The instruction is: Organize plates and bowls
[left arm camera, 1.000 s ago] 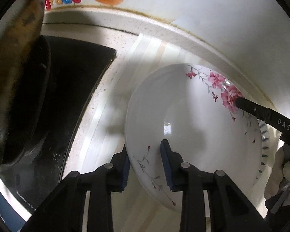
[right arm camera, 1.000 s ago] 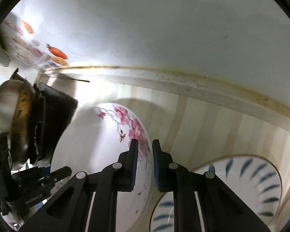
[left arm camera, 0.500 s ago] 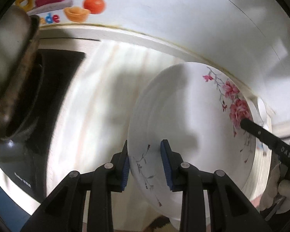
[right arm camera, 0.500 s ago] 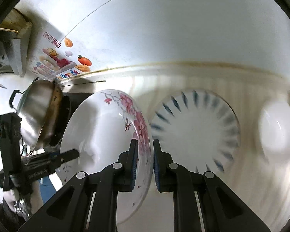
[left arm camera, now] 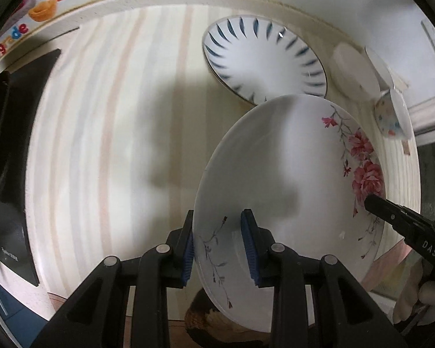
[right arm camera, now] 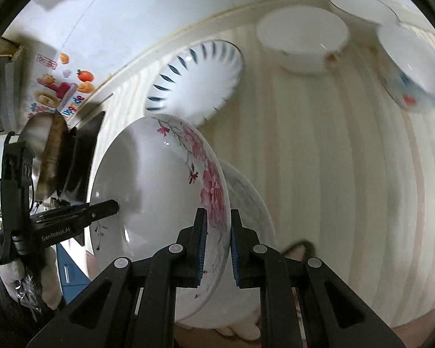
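The flowered plate (left arm camera: pixel 278 191) is gripped on opposite rims by the left gripper (left arm camera: pixel 219 246) and the right gripper (right arm camera: pixel 216 242), each closed on it, and is held tilted above the striped counter (left arm camera: pixel 107 133). Over the last second it has been carried away from the black stove (left arm camera: pixel 11 156) and the pan (right arm camera: pixel 47 150), toward the blue-striped plate (left arm camera: pixel 264 58), now just beyond it. Farther back, white bowls (right arm camera: pixel 303 45) have come into view, so stacking on the striped plate is judged likely next.
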The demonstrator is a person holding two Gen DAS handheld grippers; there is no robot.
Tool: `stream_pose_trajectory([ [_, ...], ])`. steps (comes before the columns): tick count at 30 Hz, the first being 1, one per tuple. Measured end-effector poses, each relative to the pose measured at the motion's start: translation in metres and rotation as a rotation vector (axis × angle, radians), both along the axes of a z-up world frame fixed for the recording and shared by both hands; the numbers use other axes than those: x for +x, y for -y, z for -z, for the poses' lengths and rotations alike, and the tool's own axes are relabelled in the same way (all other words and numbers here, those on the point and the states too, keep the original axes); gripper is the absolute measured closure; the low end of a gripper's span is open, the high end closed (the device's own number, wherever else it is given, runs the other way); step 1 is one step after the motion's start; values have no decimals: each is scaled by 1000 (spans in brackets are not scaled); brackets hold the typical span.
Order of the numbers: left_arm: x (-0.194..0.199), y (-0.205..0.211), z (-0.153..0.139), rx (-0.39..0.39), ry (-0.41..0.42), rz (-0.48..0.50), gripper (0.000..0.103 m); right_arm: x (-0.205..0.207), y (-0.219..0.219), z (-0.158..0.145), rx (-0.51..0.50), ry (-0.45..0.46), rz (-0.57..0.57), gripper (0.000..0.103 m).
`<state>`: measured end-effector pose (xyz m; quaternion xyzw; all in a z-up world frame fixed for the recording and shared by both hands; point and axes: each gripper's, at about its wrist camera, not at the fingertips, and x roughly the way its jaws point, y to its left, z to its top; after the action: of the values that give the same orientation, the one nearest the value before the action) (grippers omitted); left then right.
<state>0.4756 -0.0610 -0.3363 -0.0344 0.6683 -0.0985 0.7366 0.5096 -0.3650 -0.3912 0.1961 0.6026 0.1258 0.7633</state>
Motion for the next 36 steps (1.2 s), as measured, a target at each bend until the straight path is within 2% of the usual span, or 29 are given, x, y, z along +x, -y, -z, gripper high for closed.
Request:
stream_pose_trajectory([
  [7,-10,16,6,40,-8,39,75,-18,11,18,11,-29,15,86],
  [18,3,28,32,92,-25,31,75,-24,0,36,10,-79,-13,86],
  [28,10,57,43,149,-29,59,75,-18,-1,34,-12,-93,-2,87],
  [36,7,70,52,159,-49,73,75,-9,-3,29,-40,-162,-4,85],
])
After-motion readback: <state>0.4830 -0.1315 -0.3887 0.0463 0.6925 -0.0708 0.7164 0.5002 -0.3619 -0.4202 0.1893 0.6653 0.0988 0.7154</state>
